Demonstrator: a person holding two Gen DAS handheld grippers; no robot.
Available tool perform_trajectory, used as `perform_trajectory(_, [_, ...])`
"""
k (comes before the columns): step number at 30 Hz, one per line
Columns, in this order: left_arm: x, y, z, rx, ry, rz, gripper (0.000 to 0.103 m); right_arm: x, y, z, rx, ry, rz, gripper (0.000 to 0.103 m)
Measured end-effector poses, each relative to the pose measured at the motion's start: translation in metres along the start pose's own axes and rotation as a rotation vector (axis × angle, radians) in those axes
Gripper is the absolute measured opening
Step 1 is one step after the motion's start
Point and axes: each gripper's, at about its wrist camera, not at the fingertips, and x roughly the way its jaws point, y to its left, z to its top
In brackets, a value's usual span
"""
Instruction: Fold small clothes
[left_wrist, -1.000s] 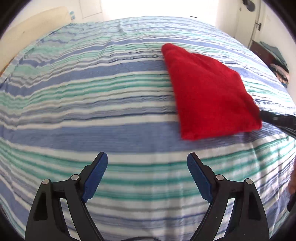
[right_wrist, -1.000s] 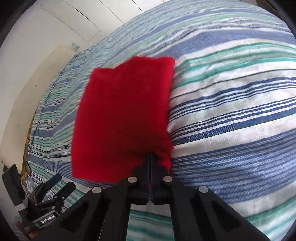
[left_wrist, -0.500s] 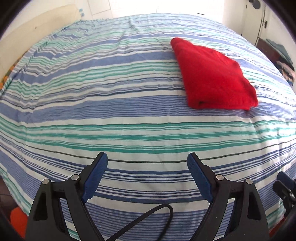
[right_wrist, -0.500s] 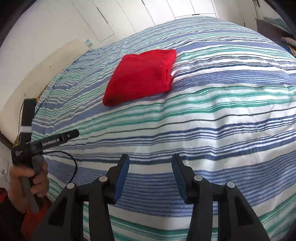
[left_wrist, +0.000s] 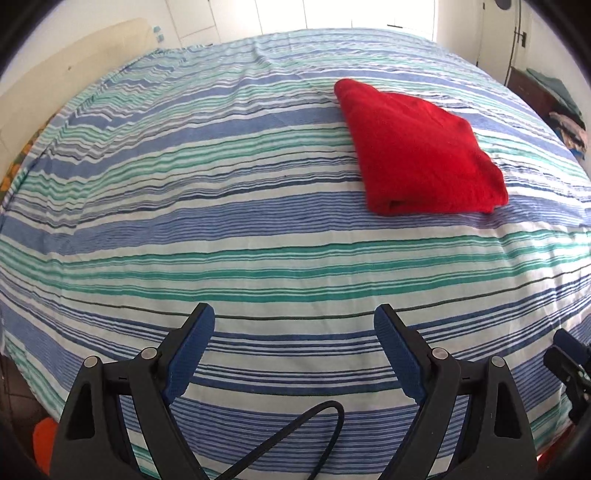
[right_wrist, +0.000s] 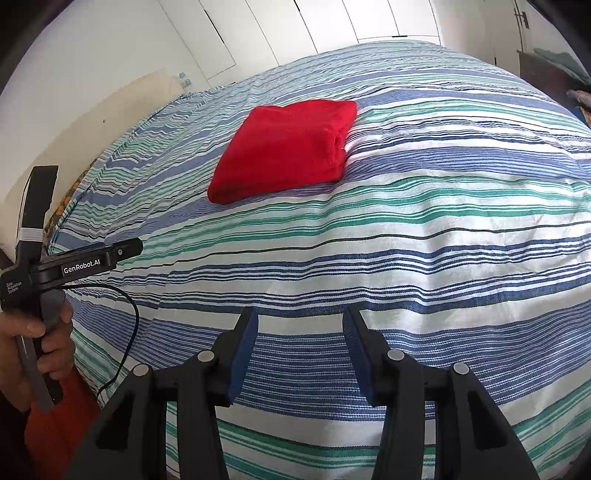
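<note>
A red garment (left_wrist: 417, 147) lies folded into a compact rectangle on the striped bed, far right in the left wrist view and upper middle in the right wrist view (right_wrist: 284, 149). My left gripper (left_wrist: 294, 317) is open and empty, held over the near edge of the bed, well short of the garment. It also shows from the side in the right wrist view (right_wrist: 129, 248), held in a hand. My right gripper (right_wrist: 300, 321) is open and empty, also back near the bed's front edge.
The bed cover (left_wrist: 221, 206) has blue, green and white stripes. A beige headboard (left_wrist: 66, 77) stands at the left. A dark cabinet with stacked clothes (left_wrist: 554, 99) stands at the right. White wardrobe doors (right_wrist: 295, 33) are behind the bed.
My right gripper has let go of the red garment, opened and pulled back to the bed's front edge. My left gripper has also drawn back. The garment now lies folded and alone.
</note>
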Motion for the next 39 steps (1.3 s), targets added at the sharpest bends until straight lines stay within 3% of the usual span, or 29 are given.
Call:
perform_trajectory(5, [0.019,0.018,0.034,-0.054,0.046,-0.1,0.089,-0.001,-0.016,0.038,0.038,-0.017,0.056,0.048])
perform_trajectory(9, [0.028,0.025,0.082,-0.152,0.02,-0.271,0.093,0.003,-0.04,0.112,0.084,-0.107,0.089,0.066])
perform_trajectory(12, [0.047,0.011,0.111,-0.15,0.032,-0.354,0.094,0.031,-0.061,0.169,0.152,-0.128,0.163,0.069])
perform_trajectory(16, [0.084,-0.012,0.127,-0.106,0.083,-0.362,0.094,0.102,-0.082,0.223,0.22,-0.033,0.23,0.069])
perform_trajectory(22, [0.118,-0.022,0.125,-0.058,0.134,-0.37,0.094,0.202,-0.088,0.253,0.233,0.151,0.285,0.069])
perform_trajectory(27, [0.132,-0.033,0.121,-0.046,0.164,-0.461,0.094,0.234,-0.078,0.266,0.297,0.14,0.395,0.07])
perform_trajectory(29, [0.136,-0.036,0.12,-0.047,0.168,-0.48,0.077,0.243,-0.074,0.268,0.336,0.147,0.416,0.068])
perform_trajectory(30, [0.136,-0.039,0.12,-0.051,0.178,-0.521,0.048,0.246,-0.071,0.269,0.331,0.155,0.407,0.049])
perform_trajectory(31, [0.136,-0.04,0.12,-0.052,0.188,-0.535,0.033,0.25,-0.068,0.269,0.314,0.173,0.376,0.023])
perform_trajectory(34, [0.114,-0.047,0.123,0.0,0.123,-0.467,0.024,0.24,-0.051,0.274,0.214,0.136,0.301,0.021])
perform_trajectory(39, [0.07,-0.041,0.131,0.013,0.01,-0.429,0.023,0.203,-0.024,0.292,0.095,0.007,0.295,0.02])
